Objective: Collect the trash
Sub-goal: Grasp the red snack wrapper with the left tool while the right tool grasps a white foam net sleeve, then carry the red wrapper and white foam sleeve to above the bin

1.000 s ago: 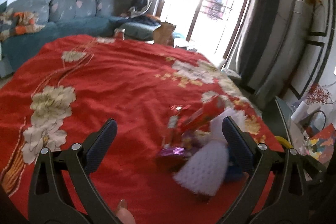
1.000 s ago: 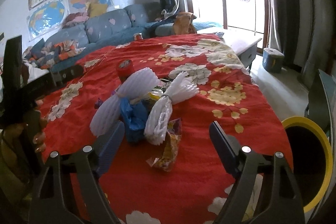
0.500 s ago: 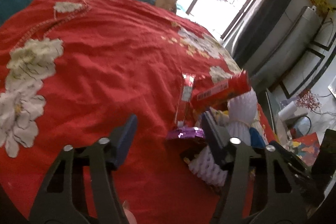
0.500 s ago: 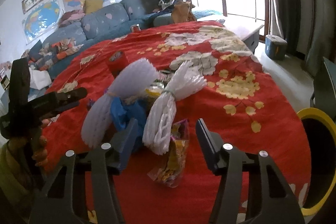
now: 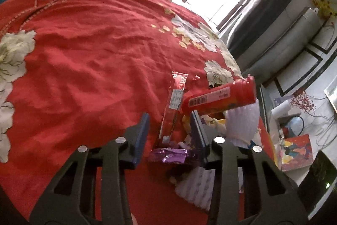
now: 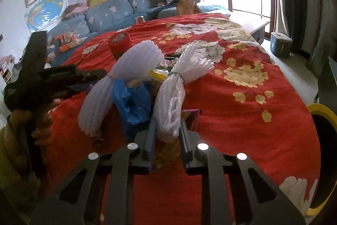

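Both grippers have narrowed since 1 s ago: my right gripper pinches the white foam net, my left gripper straddles the purple wrapper, jaws partly spread.

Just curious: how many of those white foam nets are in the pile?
2. One net lies left, over the blue bag; the other net sits between the right gripper fingers. More may be hidden.

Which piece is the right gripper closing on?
On the red floral cloth lies a trash pile. The right gripper pinches the right-hand white foam net, banded at its waist; its twin sits left, beyond the blue plastic scrap.
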`<action>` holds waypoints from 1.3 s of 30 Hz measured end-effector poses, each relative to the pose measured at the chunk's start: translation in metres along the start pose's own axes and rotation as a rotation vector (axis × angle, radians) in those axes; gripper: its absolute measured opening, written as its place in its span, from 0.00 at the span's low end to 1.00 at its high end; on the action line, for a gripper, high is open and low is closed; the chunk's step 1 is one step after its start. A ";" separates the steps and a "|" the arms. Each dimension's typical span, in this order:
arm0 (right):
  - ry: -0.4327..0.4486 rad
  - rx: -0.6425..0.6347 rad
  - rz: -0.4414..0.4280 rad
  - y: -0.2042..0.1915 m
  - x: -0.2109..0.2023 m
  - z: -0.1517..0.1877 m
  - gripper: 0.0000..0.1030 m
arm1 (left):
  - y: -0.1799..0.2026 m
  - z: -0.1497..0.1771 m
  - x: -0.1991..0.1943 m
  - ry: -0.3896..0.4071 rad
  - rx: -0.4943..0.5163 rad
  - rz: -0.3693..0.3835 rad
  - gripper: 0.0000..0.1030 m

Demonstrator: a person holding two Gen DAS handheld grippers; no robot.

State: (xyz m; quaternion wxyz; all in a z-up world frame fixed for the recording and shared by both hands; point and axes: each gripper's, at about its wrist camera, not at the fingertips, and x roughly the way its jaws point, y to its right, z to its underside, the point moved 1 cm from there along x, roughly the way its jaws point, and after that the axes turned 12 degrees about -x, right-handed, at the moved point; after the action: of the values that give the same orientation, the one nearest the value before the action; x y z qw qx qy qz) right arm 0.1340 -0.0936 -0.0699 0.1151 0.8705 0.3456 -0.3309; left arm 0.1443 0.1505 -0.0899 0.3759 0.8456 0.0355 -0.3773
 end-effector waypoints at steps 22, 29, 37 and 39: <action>0.102 -0.042 0.029 -0.007 -0.027 -0.006 0.15 | -0.009 -0.017 -0.011 0.005 -0.078 0.064 0.09; 0.129 -0.029 0.046 -0.004 -0.039 -0.006 0.15 | 0.007 -0.024 -0.041 0.118 -0.006 0.048 0.08; 0.161 0.000 0.071 0.004 -0.053 -0.005 0.15 | 0.041 -0.017 -0.066 0.183 0.083 0.086 0.08; 0.169 0.010 0.077 0.009 -0.056 -0.004 0.15 | 0.049 -0.012 -0.070 0.197 0.105 0.087 0.08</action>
State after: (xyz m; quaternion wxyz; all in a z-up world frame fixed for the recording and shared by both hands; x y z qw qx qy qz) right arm 0.1118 -0.1274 -0.0307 0.0936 0.9085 0.3189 -0.2532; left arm 0.1186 0.1390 -0.0083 0.3418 0.8979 0.0159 -0.2769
